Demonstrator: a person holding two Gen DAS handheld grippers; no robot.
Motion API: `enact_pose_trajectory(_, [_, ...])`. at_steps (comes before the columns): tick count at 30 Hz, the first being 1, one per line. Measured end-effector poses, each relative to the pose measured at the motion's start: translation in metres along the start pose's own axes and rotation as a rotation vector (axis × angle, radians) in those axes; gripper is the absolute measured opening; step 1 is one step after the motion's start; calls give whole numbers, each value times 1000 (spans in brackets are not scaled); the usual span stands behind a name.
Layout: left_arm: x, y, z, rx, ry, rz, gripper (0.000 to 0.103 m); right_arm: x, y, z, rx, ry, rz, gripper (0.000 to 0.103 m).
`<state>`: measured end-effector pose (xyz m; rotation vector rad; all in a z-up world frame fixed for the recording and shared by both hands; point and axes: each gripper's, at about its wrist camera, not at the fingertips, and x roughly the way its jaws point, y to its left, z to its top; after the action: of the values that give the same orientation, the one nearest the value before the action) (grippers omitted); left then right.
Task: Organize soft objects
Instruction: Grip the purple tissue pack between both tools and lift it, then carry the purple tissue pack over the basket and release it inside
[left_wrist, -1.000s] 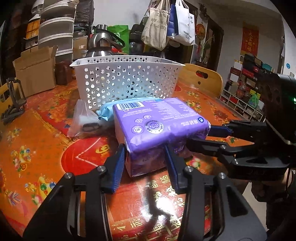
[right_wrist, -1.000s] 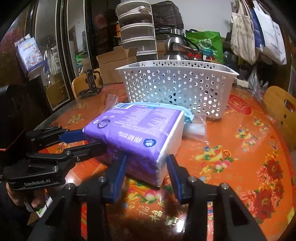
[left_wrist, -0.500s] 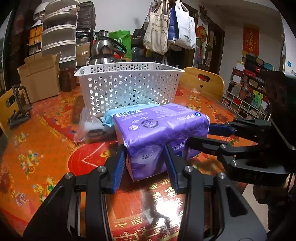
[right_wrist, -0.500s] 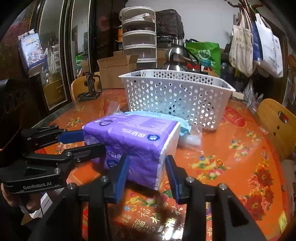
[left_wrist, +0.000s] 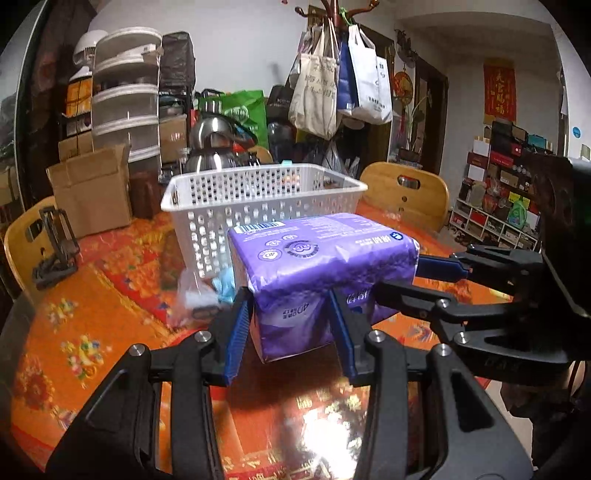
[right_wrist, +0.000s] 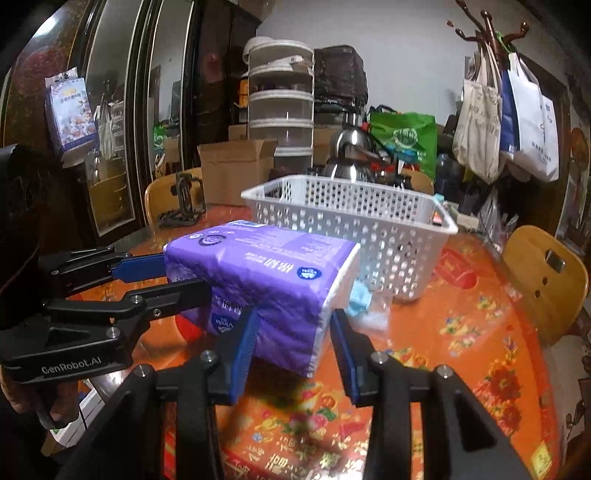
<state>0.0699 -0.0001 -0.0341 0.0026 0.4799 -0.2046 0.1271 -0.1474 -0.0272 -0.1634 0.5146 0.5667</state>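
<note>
A purple soft tissue pack (left_wrist: 317, 266) hangs in the air above the table, held from two ends. My left gripper (left_wrist: 288, 325) is shut on its near end. My right gripper (right_wrist: 291, 332) is shut on its other end; it also shows in the left wrist view (left_wrist: 413, 280). The pack shows in the right wrist view (right_wrist: 258, 273) too. A white perforated basket (left_wrist: 258, 192) stands behind it, also in the right wrist view (right_wrist: 351, 218). A light blue pack (right_wrist: 360, 299) and a clear plastic bag (left_wrist: 192, 295) lie on the table below.
The round table has an orange-red patterned cover (left_wrist: 92, 325). Wooden chairs (left_wrist: 406, 188) (right_wrist: 546, 273) stand at its edge. A cardboard box (left_wrist: 92, 188), a steel kettle (left_wrist: 214, 144) and stacked containers stand behind the basket. A black clamp (left_wrist: 55, 251) sits at the left.
Both grippers have lifted the purple pack off the table and up toward the basket's rim height. The light blue pack and the clear bag stayed on the table.
</note>
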Motion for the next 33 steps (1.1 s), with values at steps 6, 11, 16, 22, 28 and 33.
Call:
enact_pose_trajectory(6, [-2,1,40,18,-44,4,39,-4,-12,35,-16,-53,-8,39])
enact_pose_trajectory(11, [8,4,92,47,-79,16,39,0,-27,77,-37,-97,-29,39])
enact_pose_trajectory(16, [33,19,145,47,-83,17,39,17,-44,123,-53,-107,-50,39])
enact_pose_trajectory(22, [88,41,196,31,-29,13,39,56,-67,162,-29,-68,-87,39])
enact_pose_trajectory(28, [148,61,221,17,49,21,39,102,-90,176,0,-23,-76,39])
enact_pose_trajectory(33, [196,76,224,5,113,50,39,145,-108,179,29,23,-48,39])
